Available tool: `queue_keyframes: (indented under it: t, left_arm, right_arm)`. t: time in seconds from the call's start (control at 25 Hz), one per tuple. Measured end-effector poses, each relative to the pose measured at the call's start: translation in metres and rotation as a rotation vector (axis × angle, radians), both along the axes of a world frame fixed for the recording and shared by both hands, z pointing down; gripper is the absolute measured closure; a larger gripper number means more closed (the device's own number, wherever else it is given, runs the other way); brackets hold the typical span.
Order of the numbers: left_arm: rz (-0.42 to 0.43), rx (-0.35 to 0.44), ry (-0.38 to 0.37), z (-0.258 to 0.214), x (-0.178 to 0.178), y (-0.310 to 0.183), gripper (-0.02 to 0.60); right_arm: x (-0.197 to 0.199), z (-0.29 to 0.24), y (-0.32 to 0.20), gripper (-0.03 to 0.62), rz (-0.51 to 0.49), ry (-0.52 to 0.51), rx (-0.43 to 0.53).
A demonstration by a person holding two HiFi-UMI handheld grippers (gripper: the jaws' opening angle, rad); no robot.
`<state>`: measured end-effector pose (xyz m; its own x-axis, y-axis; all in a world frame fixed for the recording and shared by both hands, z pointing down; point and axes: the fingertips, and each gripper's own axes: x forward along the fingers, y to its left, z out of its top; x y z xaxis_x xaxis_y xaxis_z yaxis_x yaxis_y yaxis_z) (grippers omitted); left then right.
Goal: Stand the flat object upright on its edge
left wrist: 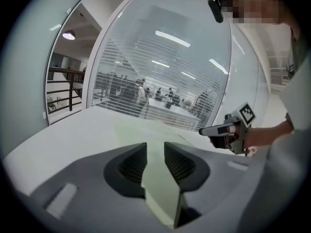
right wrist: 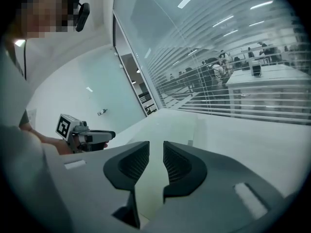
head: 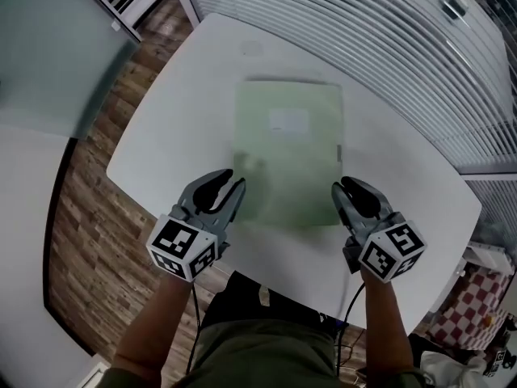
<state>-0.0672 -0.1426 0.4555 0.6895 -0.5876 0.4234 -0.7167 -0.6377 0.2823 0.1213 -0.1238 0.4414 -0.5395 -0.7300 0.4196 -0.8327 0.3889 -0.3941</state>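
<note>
A pale green flat folder (head: 287, 152) lies flat on the white table (head: 178, 120), with a white label (head: 288, 121) on its top face. My left gripper (head: 233, 191) is at the folder's near left corner, its jaws a narrow gap apart. In the left gripper view the green folder (left wrist: 146, 130) shows through that gap (left wrist: 155, 147), and the pads do not press on it. My right gripper (head: 343, 191) is at the near right corner, also slightly open. In the right gripper view the folder (right wrist: 165, 130) lies below and ahead of the jaws (right wrist: 156, 147).
A glass wall with blinds (head: 363, 23) runs along the table's far side. Wood flooring (head: 89, 200) lies off the table's left edge. A red and white checked object (head: 472, 305) sits low at the right. Each gripper sees the other gripper (left wrist: 206, 129) (right wrist: 109, 135) across the folder.
</note>
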Motion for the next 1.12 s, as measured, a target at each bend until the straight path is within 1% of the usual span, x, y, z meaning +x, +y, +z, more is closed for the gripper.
queue_keyframes:
  t: [0.16,0.2,0.36,0.56,0.72,0.88,1.04,1.12]
  left_arm:
    - [-0.003,-0.013,-0.004,0.008,-0.005,-0.005,0.5]
    - [-0.005,-0.016,-0.003,0.01,-0.006,-0.007,0.499]
    - [-0.006,-0.034,-0.001,0.016,-0.009,-0.011,0.484]
    - [-0.013,-0.065,0.014,0.026,-0.009,-0.017,0.455]
    - [-0.012,-0.105,0.034,0.036,-0.008,-0.02,0.41]
    - [-0.008,-0.132,0.044,0.043,-0.005,-0.023,0.349]
    - [0.003,-0.165,0.049,0.051,-0.004,-0.023,0.312]
    - [0.009,-0.181,0.055,0.053,-0.001,-0.022,0.294]
  right_arm:
    - [0.005,0.006,-0.008,0.515,0.022,0.017,-0.004]
    - [0.007,0.007,-0.01,0.499,0.025,0.022,-0.006]
    - [0.009,0.013,-0.017,0.487,0.033,0.028,-0.019]
    - [0.009,0.024,-0.025,0.449,0.037,0.022,-0.044]
    - [0.007,0.035,-0.028,0.402,0.033,0.013,-0.073]
    - [0.006,0.046,-0.029,0.354,0.024,-0.004,-0.107]
    - [0.001,0.053,-0.03,0.324,0.009,-0.012,-0.13]
    - [0.001,0.053,-0.031,0.324,0.002,-0.005,-0.127]
